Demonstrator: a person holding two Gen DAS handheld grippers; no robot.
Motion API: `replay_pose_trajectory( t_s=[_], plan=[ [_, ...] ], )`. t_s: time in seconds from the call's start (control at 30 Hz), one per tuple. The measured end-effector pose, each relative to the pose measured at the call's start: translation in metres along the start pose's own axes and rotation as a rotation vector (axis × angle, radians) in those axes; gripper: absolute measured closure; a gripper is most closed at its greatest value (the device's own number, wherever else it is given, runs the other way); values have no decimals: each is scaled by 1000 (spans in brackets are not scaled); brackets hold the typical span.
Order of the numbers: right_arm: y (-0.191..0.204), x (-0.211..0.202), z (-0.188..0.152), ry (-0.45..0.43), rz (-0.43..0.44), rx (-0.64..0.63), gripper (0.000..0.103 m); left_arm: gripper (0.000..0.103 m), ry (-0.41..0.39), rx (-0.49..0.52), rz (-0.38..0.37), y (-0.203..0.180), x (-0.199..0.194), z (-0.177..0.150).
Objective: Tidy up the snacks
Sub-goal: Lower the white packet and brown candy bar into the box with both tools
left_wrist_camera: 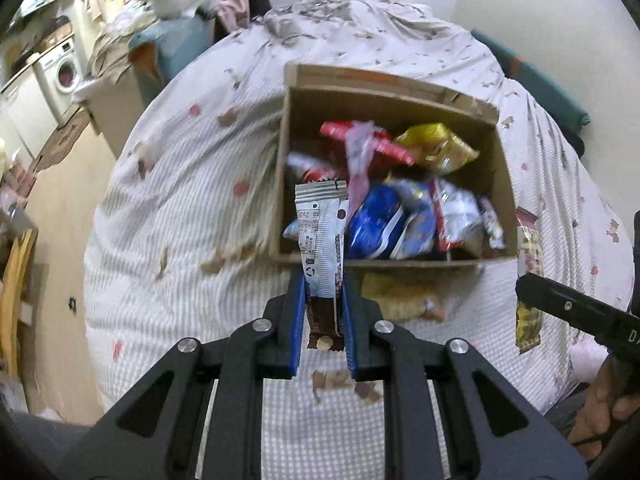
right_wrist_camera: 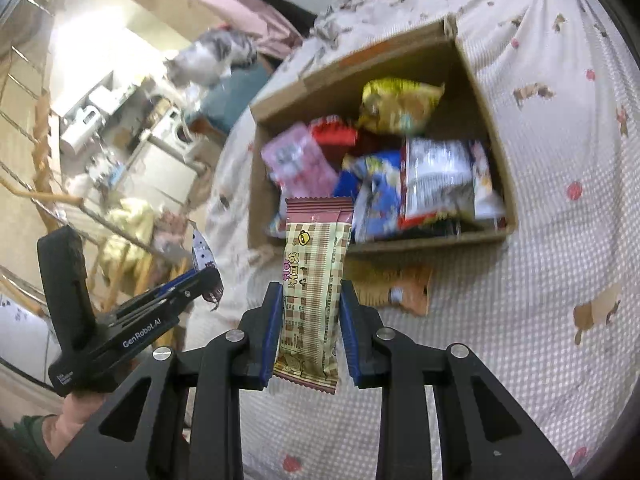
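Each hand-held gripper pinches a flat, crimp-edged foil bar: left (left_wrist_camera: 323, 300) white-brown, right (right_wrist_camera: 310, 312) checked beige.

Your left gripper (left_wrist_camera: 322, 300) and right gripper (right_wrist_camera: 308, 312) are built alike: black angular linkage arms with triangular cut-outs, round silver pivot screws, and blue ribbed pads (right_wrist_camera: 269, 336) lining the fingers. From the right wrist view, your left tool shows a thick black handle and white "GenRobot.AI" lettering on its side. A dark green sleeve (right_wrist_camera: 28, 436) covers your left wrist.
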State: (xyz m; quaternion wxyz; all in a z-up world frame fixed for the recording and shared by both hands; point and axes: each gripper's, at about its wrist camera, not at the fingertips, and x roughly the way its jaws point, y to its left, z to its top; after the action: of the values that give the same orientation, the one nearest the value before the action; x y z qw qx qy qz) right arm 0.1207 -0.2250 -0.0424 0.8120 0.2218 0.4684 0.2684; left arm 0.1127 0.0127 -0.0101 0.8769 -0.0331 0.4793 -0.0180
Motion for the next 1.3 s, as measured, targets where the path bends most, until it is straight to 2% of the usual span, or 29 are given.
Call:
replay_pose_trajectory(
  t_s=[0.27, 0.53, 0.7, 0.8, 0.9, 1.3],
  plan=[
    [-10, 2, 33, -57, -20, 16, 74, 89, -20, 67, -16, -28, 24, 46],
    [-34, 19, 69, -76, -101, 18, 74, 89, -43, 171, -19, -56, 49, 68],
    [-46, 34, 81, -71, -137, 12, 74, 89, -37, 140, -60, -55, 75, 73],
    [-54, 42, 82, -69, -153, 33, 74, 89, -49, 159, -39, -56, 86, 71],
    [-59, 45, 81, -65, -149, 51, 74, 89, -41, 144, -55, -54, 95, 72],
    [-64, 57, 82, -44, -128, 64, 73, 89, -44, 111, -81, -48, 99, 73]
  ],
)
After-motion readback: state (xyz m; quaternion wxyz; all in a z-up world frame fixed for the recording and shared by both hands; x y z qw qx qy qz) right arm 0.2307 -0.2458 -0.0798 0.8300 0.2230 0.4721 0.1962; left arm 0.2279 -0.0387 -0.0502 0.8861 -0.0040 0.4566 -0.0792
